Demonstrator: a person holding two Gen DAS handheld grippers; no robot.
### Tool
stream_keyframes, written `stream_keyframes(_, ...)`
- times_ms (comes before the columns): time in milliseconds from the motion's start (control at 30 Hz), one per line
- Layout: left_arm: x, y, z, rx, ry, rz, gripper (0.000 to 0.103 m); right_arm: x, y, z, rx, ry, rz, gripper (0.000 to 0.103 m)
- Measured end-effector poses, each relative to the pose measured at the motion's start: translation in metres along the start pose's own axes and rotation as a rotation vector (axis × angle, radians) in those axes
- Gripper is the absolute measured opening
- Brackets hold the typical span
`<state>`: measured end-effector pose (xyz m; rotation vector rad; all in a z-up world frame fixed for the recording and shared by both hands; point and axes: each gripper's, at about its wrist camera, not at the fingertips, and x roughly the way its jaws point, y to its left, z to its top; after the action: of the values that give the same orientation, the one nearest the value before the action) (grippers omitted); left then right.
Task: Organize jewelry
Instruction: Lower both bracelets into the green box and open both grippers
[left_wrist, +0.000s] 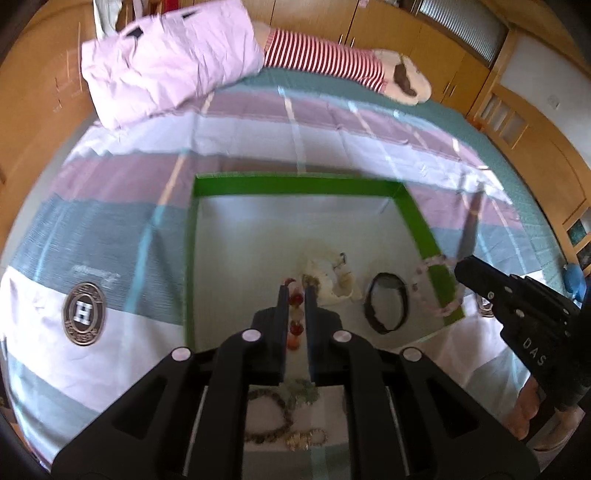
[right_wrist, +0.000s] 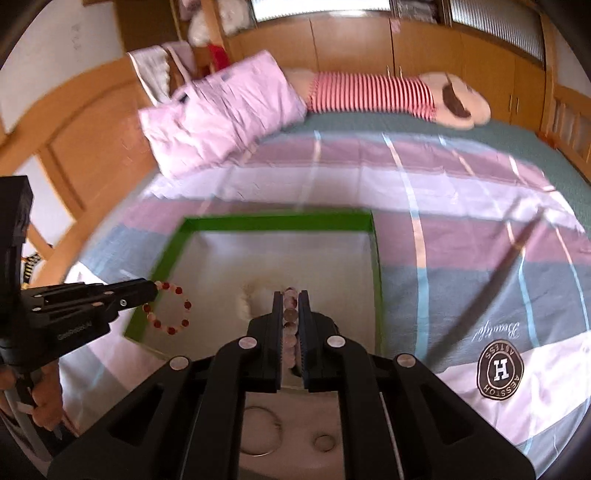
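A green-walled box (left_wrist: 295, 184) with a pale floor lies on the bed; it also shows in the right wrist view (right_wrist: 277, 222). My left gripper (left_wrist: 296, 286) is shut on a red and clear bead bracelet (left_wrist: 295, 314), held over the box's near left side; the bracelet (right_wrist: 170, 310) hangs from it in the right wrist view. My right gripper (right_wrist: 290, 293) is shut on a pale pink bead bracelet (right_wrist: 290, 325), which hangs over the box's right wall in the left wrist view (left_wrist: 439, 280). A black bracelet (left_wrist: 387, 302) and cream jewelry (left_wrist: 332, 277) lie in the box.
Loose bracelets (left_wrist: 269, 417) lie on the bedspread under my left gripper. A thin hoop (right_wrist: 260, 430) and a ring (right_wrist: 323, 442) lie under my right gripper. A pink pillow (left_wrist: 166, 62) and striped plush toy (left_wrist: 332, 59) lie at the bed's far side.
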<state>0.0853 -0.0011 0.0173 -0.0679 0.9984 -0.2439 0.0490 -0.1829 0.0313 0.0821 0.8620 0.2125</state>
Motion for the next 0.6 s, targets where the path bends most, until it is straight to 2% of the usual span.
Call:
stream_keyframes(33,0.010,0.000,-0.002,0.009,0.018,0.024,0.017,0.006,-0.003,-0.006,0.007,0.017,-0.001,0.025)
stream_keyframes(100,0.017,-0.001,-0.005,0.025,0.033,0.057,0.019,0.007,-0.004,-0.015,0.017,0.034,0.022,0.036)
stream_keyframes(200,0.005,-0.003,-0.016,0.071,0.050,0.050,0.022,-0.007,0.003,-0.027,-0.006,0.061,0.087,0.036)
stream_keyframes(267,-0.008,-0.003,-0.026,0.104,0.055,0.043,0.031,-0.018,0.010,-0.037,-0.044,0.070,0.119,0.036)
stream_keyframes(333,-0.017,0.001,-0.040,0.115,0.078,0.055,0.043,-0.016,0.018,-0.053,-0.080,0.120,0.135,0.038)
stream_keyframes(400,-0.015,0.010,-0.053,0.100,0.119,0.080,0.048,-0.002,0.023,-0.072,-0.092,0.191,0.138,0.047)
stream_keyframes(433,-0.009,0.018,-0.062,0.072,0.157,0.098,0.048,0.006,0.025,-0.080,-0.097,0.222,0.128,0.054)
stream_keyframes(500,0.006,0.032,-0.075,0.018,0.236,0.127,0.048,0.022,0.032,-0.091,-0.116,0.283,0.109,0.060)
stream_keyframes(600,0.021,0.046,-0.083,-0.033,0.299,0.153,0.048,0.034,0.045,-0.102,-0.167,0.313,0.098,0.069)
